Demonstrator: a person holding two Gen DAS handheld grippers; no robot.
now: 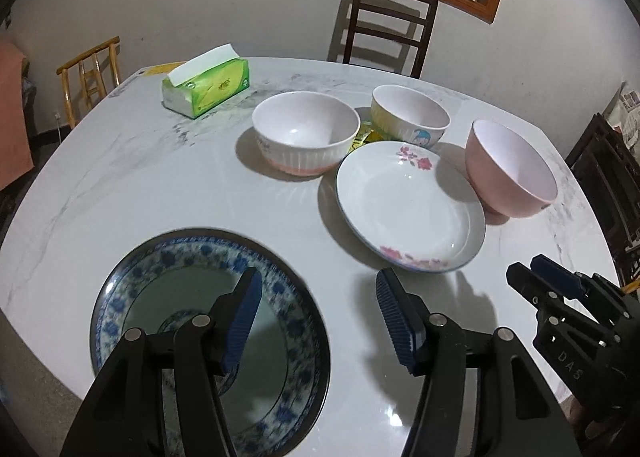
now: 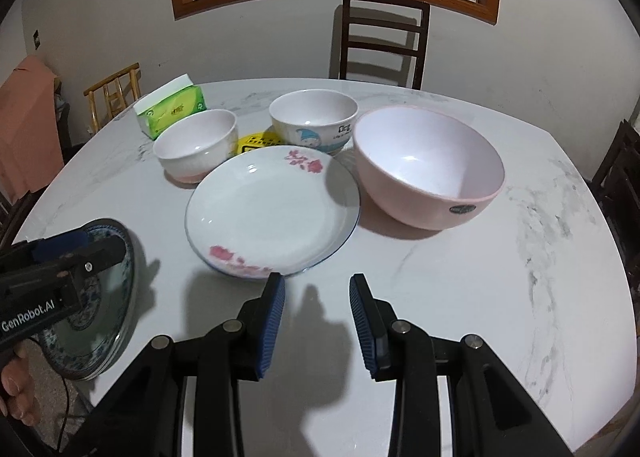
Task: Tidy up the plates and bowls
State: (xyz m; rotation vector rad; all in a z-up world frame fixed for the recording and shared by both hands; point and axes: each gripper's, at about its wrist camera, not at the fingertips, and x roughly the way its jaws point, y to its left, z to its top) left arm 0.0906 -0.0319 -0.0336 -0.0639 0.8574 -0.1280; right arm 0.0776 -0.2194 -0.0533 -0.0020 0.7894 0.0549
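- Left wrist view: left gripper (image 1: 318, 317) stands open with nothing between its pads, one finger above the blue plate (image 1: 208, 337) at the table's (image 1: 120, 185) near edge, seemingly not touching it; the right gripper (image 1: 532, 277) shows at right
- Right wrist view: right gripper (image 2: 317, 321) is parted, empty, just short of the flowered plate (image 2: 272, 213); pink bowl (image 2: 428, 165) beside that plate, two bowls behind

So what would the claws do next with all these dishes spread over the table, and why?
Probably the left claw drops a little to close on the near-right rim of the blue-and-white patterned plate. Its jaws are open and empty, one finger already over that plate. The right claw, also open and empty, faces the white plate with pink flowers, which lies apart from it, so stacking the two plates seems likely.
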